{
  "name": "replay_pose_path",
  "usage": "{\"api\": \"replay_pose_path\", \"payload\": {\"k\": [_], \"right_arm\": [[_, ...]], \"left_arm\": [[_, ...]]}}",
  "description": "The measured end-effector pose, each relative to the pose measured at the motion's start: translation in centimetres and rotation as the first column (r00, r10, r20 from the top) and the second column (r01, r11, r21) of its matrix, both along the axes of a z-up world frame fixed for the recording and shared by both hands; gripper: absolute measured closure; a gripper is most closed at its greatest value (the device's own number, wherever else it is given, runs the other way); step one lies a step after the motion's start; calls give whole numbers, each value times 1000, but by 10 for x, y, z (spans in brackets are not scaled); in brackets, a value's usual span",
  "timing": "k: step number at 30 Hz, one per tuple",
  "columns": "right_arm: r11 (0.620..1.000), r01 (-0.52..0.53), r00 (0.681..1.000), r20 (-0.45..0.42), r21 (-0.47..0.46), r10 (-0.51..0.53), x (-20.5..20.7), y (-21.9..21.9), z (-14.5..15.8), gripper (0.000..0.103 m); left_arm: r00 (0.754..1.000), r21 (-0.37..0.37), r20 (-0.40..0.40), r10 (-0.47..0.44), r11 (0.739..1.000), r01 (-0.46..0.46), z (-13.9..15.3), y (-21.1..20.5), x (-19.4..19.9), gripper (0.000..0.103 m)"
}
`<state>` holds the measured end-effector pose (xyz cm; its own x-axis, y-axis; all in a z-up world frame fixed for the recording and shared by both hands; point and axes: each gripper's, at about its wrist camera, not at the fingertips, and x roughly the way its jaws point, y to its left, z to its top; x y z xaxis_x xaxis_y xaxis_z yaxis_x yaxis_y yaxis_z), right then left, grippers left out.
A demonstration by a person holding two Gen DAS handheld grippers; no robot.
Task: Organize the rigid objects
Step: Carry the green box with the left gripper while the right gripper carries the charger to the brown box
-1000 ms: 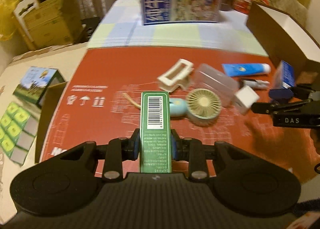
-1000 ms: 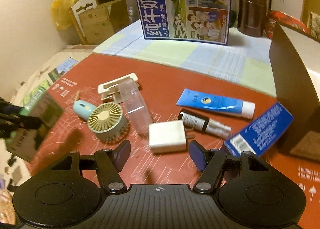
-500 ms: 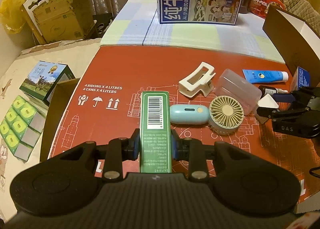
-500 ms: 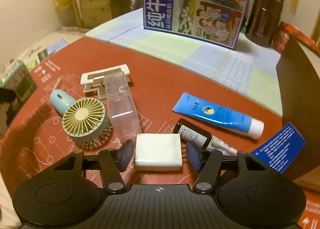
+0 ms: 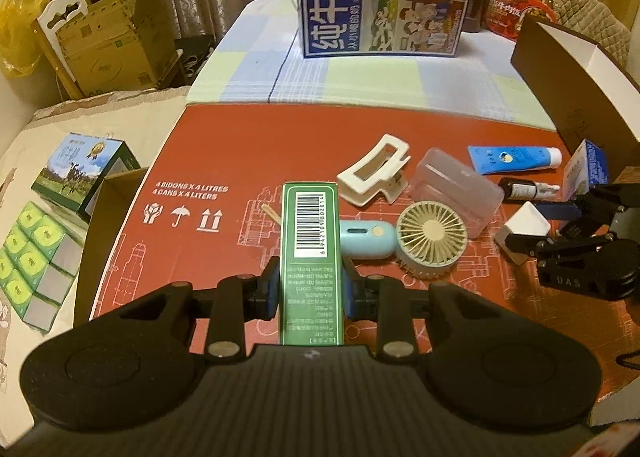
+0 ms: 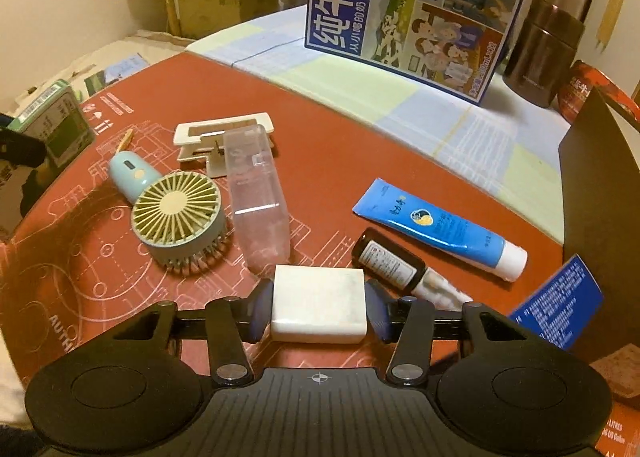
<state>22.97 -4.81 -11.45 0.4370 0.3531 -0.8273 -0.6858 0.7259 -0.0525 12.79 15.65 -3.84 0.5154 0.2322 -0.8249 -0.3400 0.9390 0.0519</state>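
The left tongs (image 5: pixel 310 291) are pinching the green box (image 5: pixel 310 253) while the right tongs (image 6: pixel 318 311) are squeezing the white charger (image 6: pixel 319 307), whose smooth sides risk slipping against the near spray bottle (image 6: pixel 400 269).

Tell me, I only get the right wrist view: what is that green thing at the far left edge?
Observer: A green box with a barcode, clamped in the left gripper.
Operator: Anything left of the red mat?
Observer: Green-and-silver packs, beside a box with a meadow picture.
Operator: Does my gripper show there?
Observer: Yes, the right gripper, marked DAS, shut on the white charger.
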Motion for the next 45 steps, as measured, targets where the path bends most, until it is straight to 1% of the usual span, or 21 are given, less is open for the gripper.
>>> {"api": "replay_pose_path", "payload": {"k": [5,10,16,19,22,27,33,37,40,45], "right_arm": [[999,0,1000,4,50,0,-9,-9,24,57],[995,-2,1000,29,102,-1,-17,-21,53,57],[989,20,998,59,149,-29,-22,-45,86,57],[985,42,996,71,166,-55,-22,-62,101,57],[982,70,992,89,176,-87,-20,-80,115,57],[968,152,979,108,198,-175,-6,-122,135,57],[946,242,955,118,215,-271,19,-178,152,57],[929,291,938,121,228,-324,41,-215,162,57],[919,314,930,115,240,-348,58,-239,165,57],[914,333,928,94,232,-362,96,-270,161,57]], "left_arm": [[999,0,22,-34,999,34,9,-12,7,78],[995,5,50,-92,996,91,22,-30,16,78],[979,6,88,-186,982,186,38,-60,34,78],[963,12,106,-246,969,246,45,-78,48,78],[943,14,129,-308,951,309,52,-101,63,78],[898,9,172,-404,913,409,64,-144,94,78],[845,-7,225,-484,867,499,80,-192,140,78],[815,-20,256,-520,840,542,88,-222,170,78],[805,-44,263,-531,827,560,89,-243,195,78],[804,-68,247,-541,818,571,82,-275,239,78]]}}
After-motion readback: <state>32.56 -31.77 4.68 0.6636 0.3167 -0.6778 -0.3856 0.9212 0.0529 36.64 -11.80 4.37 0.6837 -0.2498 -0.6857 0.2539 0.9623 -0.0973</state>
